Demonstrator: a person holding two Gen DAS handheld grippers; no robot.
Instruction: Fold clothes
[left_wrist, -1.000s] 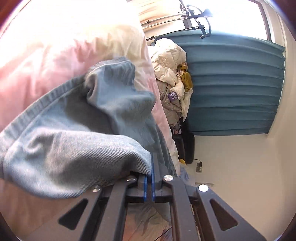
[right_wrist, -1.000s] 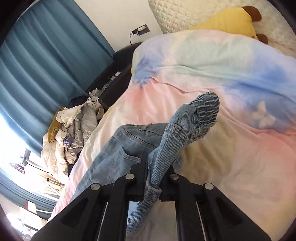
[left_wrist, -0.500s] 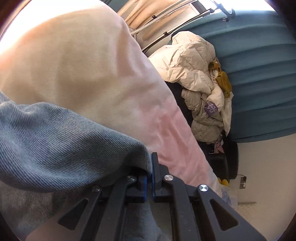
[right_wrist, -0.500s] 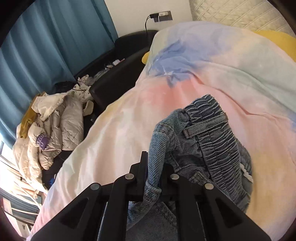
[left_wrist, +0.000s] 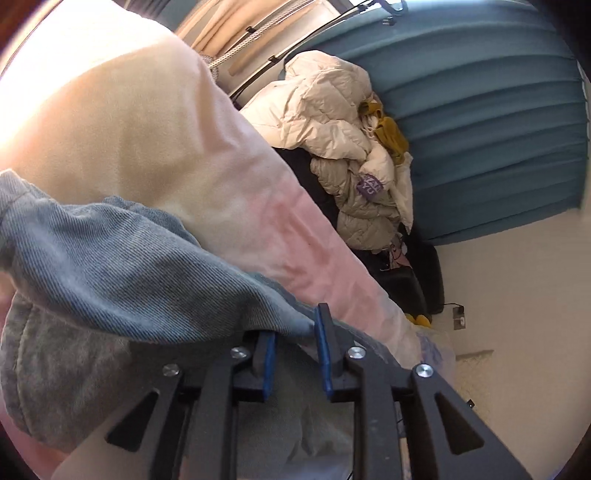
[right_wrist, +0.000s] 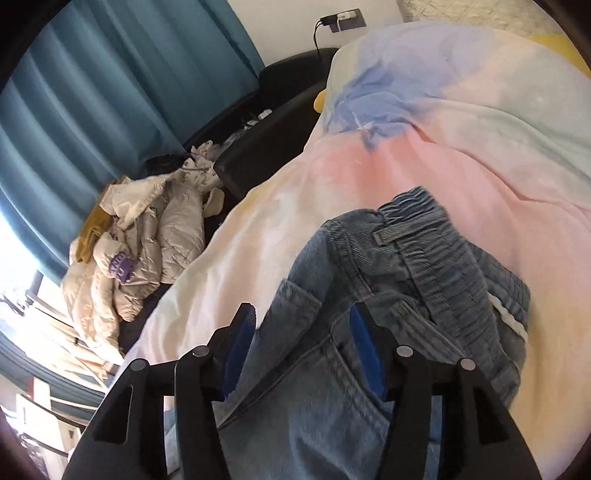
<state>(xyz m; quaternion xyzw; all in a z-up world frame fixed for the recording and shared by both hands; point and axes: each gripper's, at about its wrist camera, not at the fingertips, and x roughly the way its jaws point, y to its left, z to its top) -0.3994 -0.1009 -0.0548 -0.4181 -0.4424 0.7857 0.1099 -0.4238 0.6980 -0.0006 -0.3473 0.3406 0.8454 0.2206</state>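
Light blue denim jeans (right_wrist: 436, 258) lie bunched on the pastel bedspread (right_wrist: 461, 155), elastic waistband farthest from me and a back pocket near my fingers. My right gripper (right_wrist: 301, 308) hovers over them with its jaws opening wide; denim lies between the blue pads, which do not press on it. In the left wrist view a fold of the jeans (left_wrist: 110, 266) drapes across from the left. My left gripper (left_wrist: 293, 321) is opening too: the fabric's edge sits loosely in the gap between its pads, a narrow gap beside it.
A heap of cream puffer jackets (left_wrist: 332, 129) (right_wrist: 147, 240) lies beside the bed in front of a teal curtain (left_wrist: 480, 129) (right_wrist: 110, 92). A black bench (right_wrist: 277, 110) runs along the bed's side. A wall socket (right_wrist: 343, 20) with a charger is behind it.
Both grippers were shut on the jeans and have now opened, letting the denim drop onto the bedspread. Both hands swung sideways across the bed; the right one also came lower.
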